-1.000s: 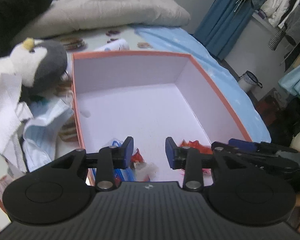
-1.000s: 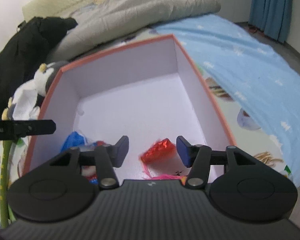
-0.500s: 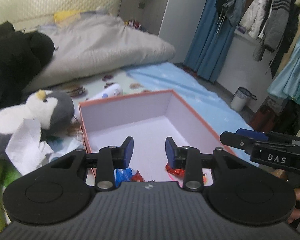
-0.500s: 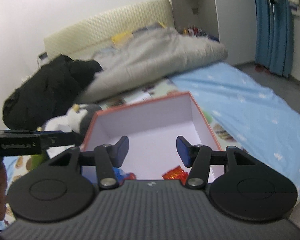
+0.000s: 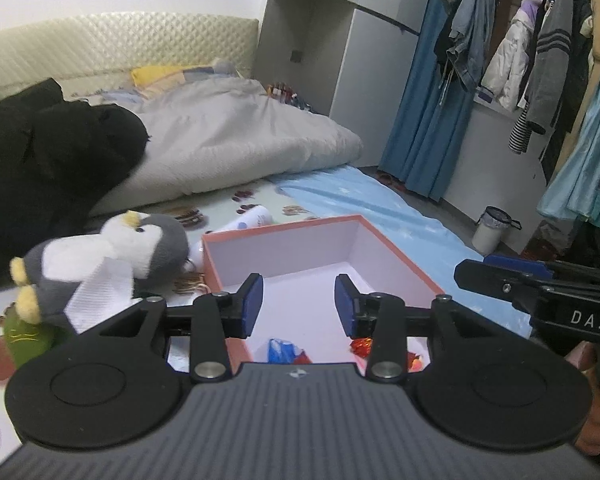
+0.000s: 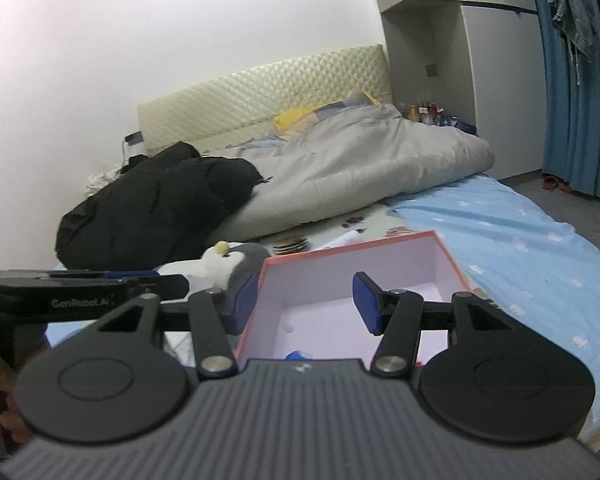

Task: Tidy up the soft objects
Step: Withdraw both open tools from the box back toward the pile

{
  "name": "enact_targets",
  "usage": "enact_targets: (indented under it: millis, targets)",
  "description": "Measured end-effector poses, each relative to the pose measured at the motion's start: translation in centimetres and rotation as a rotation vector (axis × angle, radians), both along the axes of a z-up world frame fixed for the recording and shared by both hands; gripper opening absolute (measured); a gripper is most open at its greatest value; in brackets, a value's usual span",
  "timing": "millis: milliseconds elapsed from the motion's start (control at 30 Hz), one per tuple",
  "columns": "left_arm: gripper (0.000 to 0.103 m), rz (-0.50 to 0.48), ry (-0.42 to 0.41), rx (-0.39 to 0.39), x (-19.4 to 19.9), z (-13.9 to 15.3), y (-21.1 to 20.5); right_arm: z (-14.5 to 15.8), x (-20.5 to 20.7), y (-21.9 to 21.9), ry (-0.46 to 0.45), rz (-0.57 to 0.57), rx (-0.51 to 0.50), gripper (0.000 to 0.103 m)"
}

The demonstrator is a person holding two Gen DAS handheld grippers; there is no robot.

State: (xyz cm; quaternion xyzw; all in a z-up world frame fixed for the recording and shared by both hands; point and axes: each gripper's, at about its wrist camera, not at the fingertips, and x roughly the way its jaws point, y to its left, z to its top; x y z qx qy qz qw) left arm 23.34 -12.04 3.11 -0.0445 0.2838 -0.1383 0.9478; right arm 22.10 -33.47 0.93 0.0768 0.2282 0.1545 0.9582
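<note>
An orange-rimmed box (image 5: 396, 256) with a white inside lies on the bed; a blue packet (image 5: 280, 350) and a red wrapper (image 5: 360, 346) rest in its near end. My left gripper (image 5: 299, 304) hovers above the box's near edge, its jaws opening with nothing between them. A grey and white penguin plush (image 5: 140, 248) with a white tissue (image 5: 100, 292) over it lies left of the box. In the right wrist view my right gripper (image 6: 306, 306) hangs open and empty over the same box (image 6: 448, 252), with the penguin plush (image 6: 228, 260) at its left.
A black coat (image 5: 40, 160) and a grey duvet (image 5: 236, 140) fill the back of the bed. A white tube (image 5: 252, 218) lies behind the box. A green item (image 5: 24, 340) sits at the left edge. A blue sheet (image 6: 520, 248) covers the right side. Clothes hang at the right (image 5: 540, 60).
Both grippers have risen and tilted up away from the box floor, so the box looks smaller and lower. The room and headboard have come into view. The left jaws stand slightly wider.
</note>
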Motion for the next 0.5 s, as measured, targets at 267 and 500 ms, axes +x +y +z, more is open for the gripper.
enact_targets:
  millis: [267,500]
  targets:
    - [0.045,0.085,-0.021,-0.002,-5.1,-1.1,2.8,-1.5,-3.5,2.3,0.0,0.03,0.014,0.056]
    - [0.045,0.14,0.061,-0.06,-8.3,-3.4,5.8,-2.1,-6.2,3.6,-0.006,0.056,-0.006,0.056]
